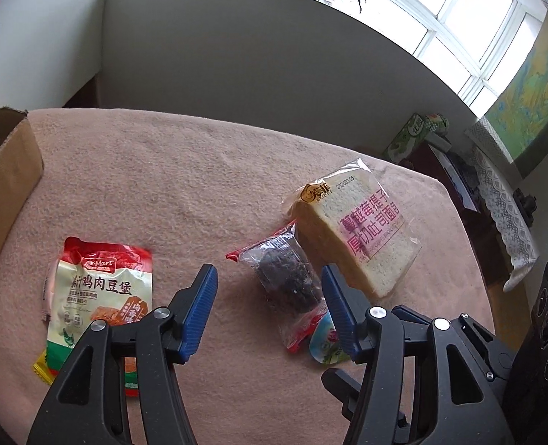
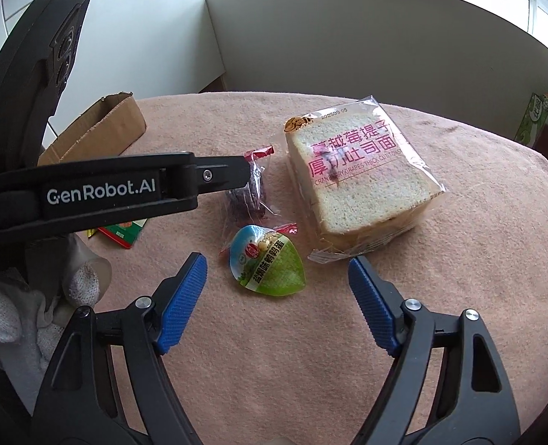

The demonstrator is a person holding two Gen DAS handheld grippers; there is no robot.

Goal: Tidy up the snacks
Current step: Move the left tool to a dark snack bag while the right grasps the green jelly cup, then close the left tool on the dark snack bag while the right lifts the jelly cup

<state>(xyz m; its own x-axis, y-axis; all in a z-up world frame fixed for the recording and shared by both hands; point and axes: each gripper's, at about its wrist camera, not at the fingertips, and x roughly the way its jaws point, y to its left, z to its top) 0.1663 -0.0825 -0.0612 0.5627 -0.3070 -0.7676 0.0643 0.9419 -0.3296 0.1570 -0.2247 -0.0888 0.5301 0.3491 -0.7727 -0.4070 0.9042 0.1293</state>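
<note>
Snacks lie on a pink cloth-covered table [image 1: 185, 185]. My left gripper [image 1: 268, 278] is open, its blue pads just short of a clear-wrapped dark cake [image 1: 285, 274]. A wrapped toast loaf [image 1: 359, 237] lies to its right, a red-and-white chicken snack pouch [image 1: 99, 293] to its left. My right gripper [image 2: 277, 270] is open, straddling a green-and-blue quail egg pack [image 2: 270, 259]. The dark cake [image 2: 250, 193] and the toast loaf [image 2: 359, 178] lie beyond it. The left gripper's arm [image 2: 125, 189] crosses the right wrist view above the cake.
An open cardboard box [image 1: 3, 170] stands at the table's left edge; it also shows in the right wrist view [image 2: 99, 129]. A grey partition wall [image 1: 255, 55] backs the table. A green carton [image 1: 411, 137] and dark furniture stand beyond the right edge.
</note>
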